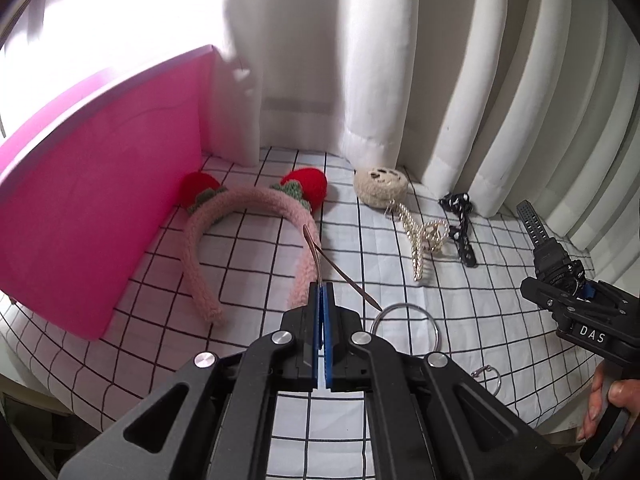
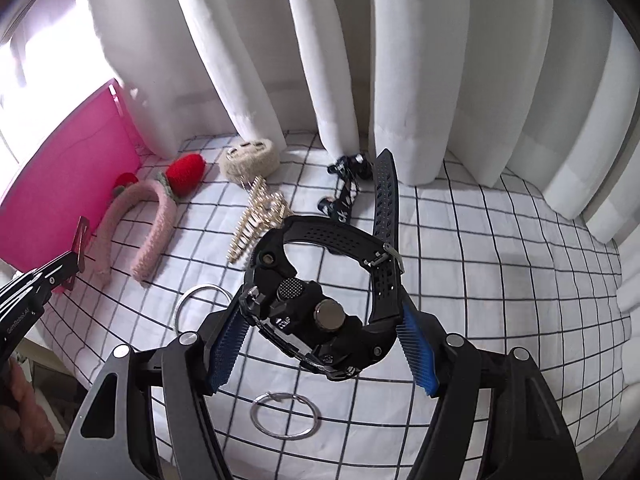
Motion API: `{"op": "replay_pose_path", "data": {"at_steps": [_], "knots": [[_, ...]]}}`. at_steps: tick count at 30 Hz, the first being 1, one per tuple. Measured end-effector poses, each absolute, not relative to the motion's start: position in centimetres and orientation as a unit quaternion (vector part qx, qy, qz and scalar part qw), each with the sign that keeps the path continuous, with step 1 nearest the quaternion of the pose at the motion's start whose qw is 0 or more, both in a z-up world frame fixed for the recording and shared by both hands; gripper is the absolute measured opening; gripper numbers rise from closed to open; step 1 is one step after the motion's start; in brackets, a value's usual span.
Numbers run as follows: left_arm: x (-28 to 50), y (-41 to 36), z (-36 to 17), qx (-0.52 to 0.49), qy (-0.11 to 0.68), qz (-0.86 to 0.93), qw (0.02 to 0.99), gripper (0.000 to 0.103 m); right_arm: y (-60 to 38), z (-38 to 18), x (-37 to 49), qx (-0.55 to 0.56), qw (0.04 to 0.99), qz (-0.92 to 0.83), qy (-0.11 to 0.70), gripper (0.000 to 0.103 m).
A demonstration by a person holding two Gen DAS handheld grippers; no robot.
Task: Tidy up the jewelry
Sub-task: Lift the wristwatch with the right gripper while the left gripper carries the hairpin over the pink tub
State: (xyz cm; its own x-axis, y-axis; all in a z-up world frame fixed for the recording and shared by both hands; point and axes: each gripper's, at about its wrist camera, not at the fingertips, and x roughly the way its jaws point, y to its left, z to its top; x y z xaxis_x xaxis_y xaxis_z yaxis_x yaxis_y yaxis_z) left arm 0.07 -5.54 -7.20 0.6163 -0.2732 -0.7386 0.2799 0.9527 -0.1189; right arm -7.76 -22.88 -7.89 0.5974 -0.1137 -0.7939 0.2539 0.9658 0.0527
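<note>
**Both grippers hold jewelry above a checked cloth**

Clamped tight together, the blue pads of the left gripper (image 1: 323,292) pinch a thin pink hair clip (image 1: 316,258), which sticks up and forward from between them. From the right wrist camera the same clip shows as a flat pink piece at the far left. The right gripper (image 2: 320,332) has its jaws partly apart and pressed on the body of a black sport watch (image 2: 316,320); the strap loops forward and its perforated tail points away from the camera.

Below the grippers lies a white tablecloth (image 2: 500,280) with a black grid. Nearest on it are two silver hoops: a small hoop (image 2: 285,416) under the right gripper and a larger bangle (image 1: 408,320) just ahead of the left one. Farther on, left to right, lie a fuzzy pink headband (image 1: 240,220) with two red strawberries, a pearl hair claw (image 1: 420,236) and a black polka-dot clip (image 1: 460,220). A round cream-coloured fuzzy piece (image 1: 380,188) sits behind the pearls. A pink box (image 1: 100,200) stands at the left, touching the headband. White curtains (image 1: 400,60) hang at the back.
</note>
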Motion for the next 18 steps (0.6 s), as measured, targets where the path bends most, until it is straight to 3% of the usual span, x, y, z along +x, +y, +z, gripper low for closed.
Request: {"op": "replay_pose_path", "data": {"at_steps": [9, 18], "knots": [[2.2, 0.0, 0.9, -0.014, 0.340, -0.130, 0.931, 0.002, -16.6, 0.9, -2.8, 0.057, 0.930, -0.038, 0.361, 0.067], [6.0, 9.2, 5.9, -0.022, 0.291, -0.048, 0.955, 0.002, -5.8, 5.9, 5.8, 0.019, 0.947, 0.073, 0.312, 0.067]]}}
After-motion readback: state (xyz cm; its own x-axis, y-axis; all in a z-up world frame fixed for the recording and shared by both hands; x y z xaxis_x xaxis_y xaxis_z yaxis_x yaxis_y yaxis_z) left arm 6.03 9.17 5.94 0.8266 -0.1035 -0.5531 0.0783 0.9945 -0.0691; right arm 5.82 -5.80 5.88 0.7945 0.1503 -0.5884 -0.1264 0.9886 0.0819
